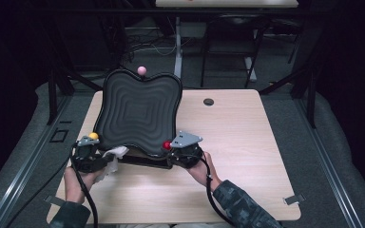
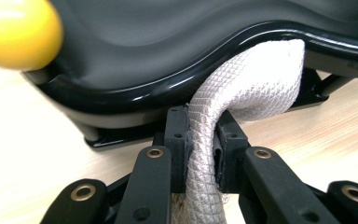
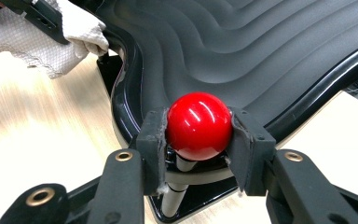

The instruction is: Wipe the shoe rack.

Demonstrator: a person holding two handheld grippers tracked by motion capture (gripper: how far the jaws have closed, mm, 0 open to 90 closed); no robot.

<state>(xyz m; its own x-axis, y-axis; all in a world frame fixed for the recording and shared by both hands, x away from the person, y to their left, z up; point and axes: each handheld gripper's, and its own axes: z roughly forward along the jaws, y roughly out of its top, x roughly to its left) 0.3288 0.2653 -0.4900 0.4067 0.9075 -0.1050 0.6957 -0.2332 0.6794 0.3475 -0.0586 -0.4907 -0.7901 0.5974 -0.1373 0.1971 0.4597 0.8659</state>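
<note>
A black wavy tray [image 1: 138,111] stands tilted on a dark base at the table's left half, with ball knobs at its corners: yellow [image 1: 93,136], red [image 1: 167,145] and pink [image 1: 142,70]. My left gripper [image 1: 88,154] is shut on a white cloth [image 2: 242,93] that presses against the tray's glossy near rim [image 2: 135,93], beside the yellow ball [image 2: 16,32]. My right gripper [image 3: 199,135] is shut on the red ball [image 3: 199,125], which sits on a post at the tray's near right corner. In the right gripper view the cloth [image 3: 37,39] lies at the tray's [image 3: 261,42] far edge.
The light wooden table [image 1: 237,142] has open surface to the right of the tray, with a small dark round cap [image 1: 208,101] near its far edge. Dark floor, cables and table legs lie beyond.
</note>
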